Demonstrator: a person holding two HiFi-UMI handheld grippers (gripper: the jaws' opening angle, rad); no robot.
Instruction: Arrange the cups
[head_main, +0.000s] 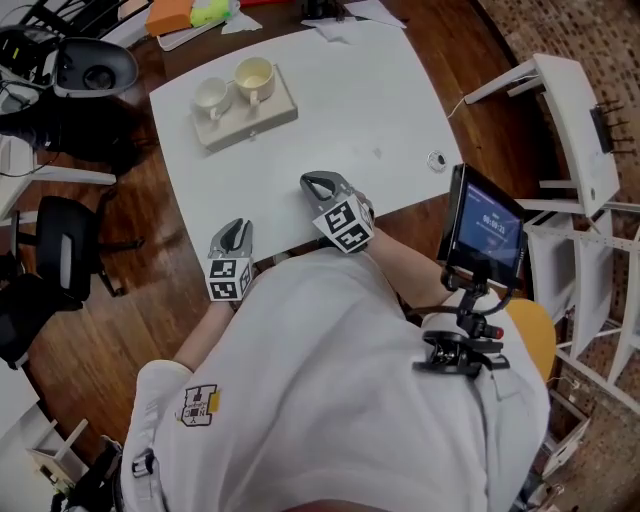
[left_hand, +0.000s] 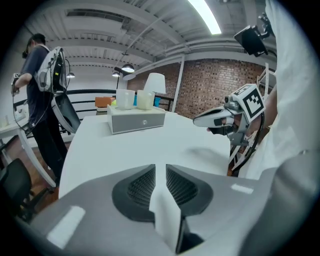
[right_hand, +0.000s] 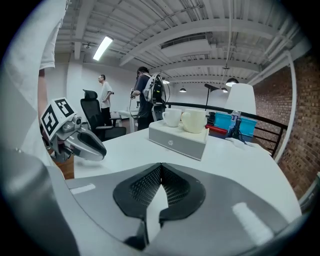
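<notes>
Two cups stand side by side on a low grey box (head_main: 245, 112) at the far left of the white table (head_main: 340, 110): a white cup (head_main: 211, 95) and a cream cup (head_main: 254, 77). In the gripper views the same cups (left_hand: 125, 99) (right_hand: 194, 121) stand well ahead on the box (left_hand: 136, 120) (right_hand: 178, 138). My left gripper (head_main: 234, 232) (left_hand: 160, 167) hovers at the table's near edge, its jaws a narrow slit apart with nothing between them. My right gripper (head_main: 318, 183) (right_hand: 160, 167) is over the near part of the table, its tips touching and holding nothing.
A small ring-like object (head_main: 436, 160) lies near the table's right edge. A screen on a mount (head_main: 484, 227) and white chairs (head_main: 575, 130) stand to the right, a black chair (head_main: 60, 250) to the left. A person with a backpack (left_hand: 42, 85) stands beyond the table.
</notes>
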